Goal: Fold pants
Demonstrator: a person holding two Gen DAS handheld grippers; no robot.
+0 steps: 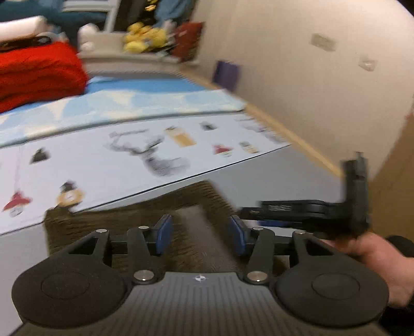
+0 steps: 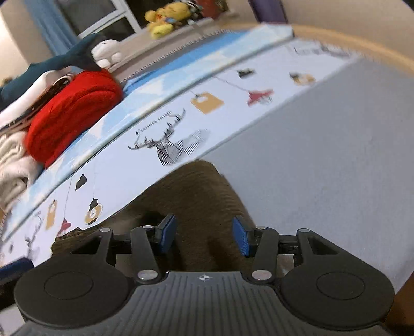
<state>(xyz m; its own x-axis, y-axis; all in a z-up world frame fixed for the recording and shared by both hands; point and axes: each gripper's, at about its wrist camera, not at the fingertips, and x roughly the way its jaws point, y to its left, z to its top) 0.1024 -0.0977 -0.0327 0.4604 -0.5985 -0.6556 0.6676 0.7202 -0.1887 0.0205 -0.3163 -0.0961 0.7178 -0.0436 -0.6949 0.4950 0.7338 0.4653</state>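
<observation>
Two sets of tongs hang over brown pants (image 2: 196,196) on a bed, both with their blue pads spread apart and gripping nothing. The pants are of a ribbed, corduroy-like cloth, bunched into a low mound that lies partly on the grey sheet (image 2: 336,155) and partly on a white cover (image 2: 145,121) printed with deer heads and small lanterns. In the left wrist view the left tongs (image 1: 200,232) sit just above the cloth, which fills the gap between the pads; the right tongs (image 1: 310,209) show side-on at the right edge, held in the person's hand (image 1: 372,261), near the far side of the garment. In the right wrist view the right tongs straddle a raised fold of the pants. A red blanket (image 2: 75,111) lies folded well behind, with yellow plush toys (image 2: 163,18) on a ledge by the window.
</observation>
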